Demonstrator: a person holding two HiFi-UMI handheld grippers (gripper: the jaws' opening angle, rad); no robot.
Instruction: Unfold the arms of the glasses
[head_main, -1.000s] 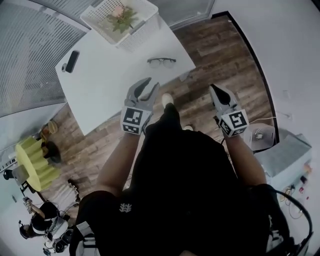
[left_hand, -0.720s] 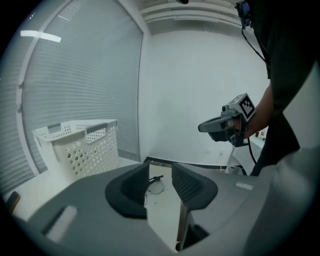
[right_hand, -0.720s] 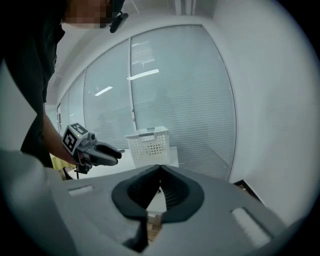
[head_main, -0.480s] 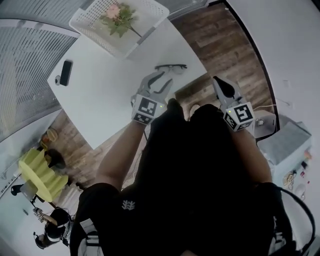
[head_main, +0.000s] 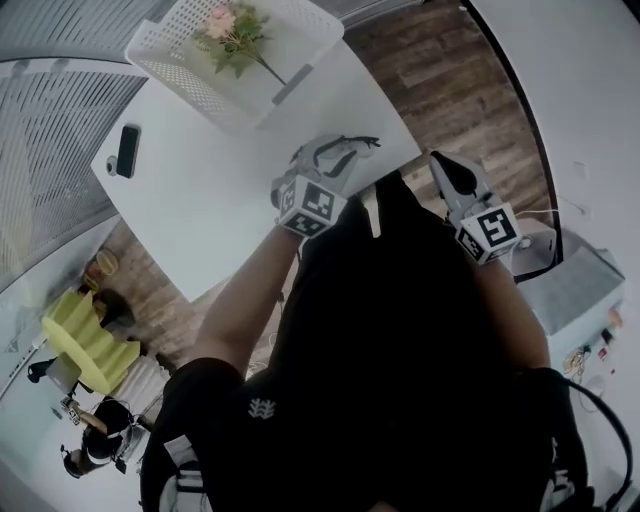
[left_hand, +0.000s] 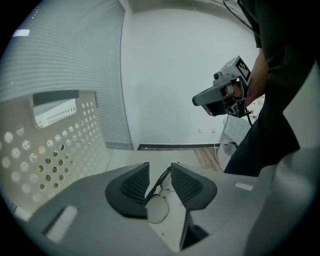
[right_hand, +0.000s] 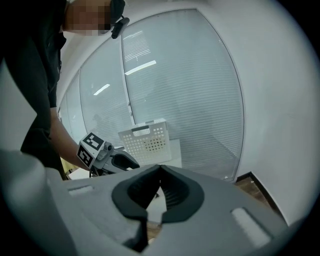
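A white table (head_main: 210, 200) is seen standing on a wooden floor (head_main: 440, 70), and three things are laid directly on it. The glasses (head_main: 366, 142) are found at the tips of the left claw (head_main: 348, 155), close to the table's near edge. In the left gripper view one lens is seen lying on the tabletop between the jaws. These are held apart and have just been drawn a little closer; whether the frame is touched cannot be told. A white perforated basket (head_main: 250, 105) is set beyond the claw and to its left. A small dark device (head_main: 127, 151) is placed well to the claw's left, apart from the basket.
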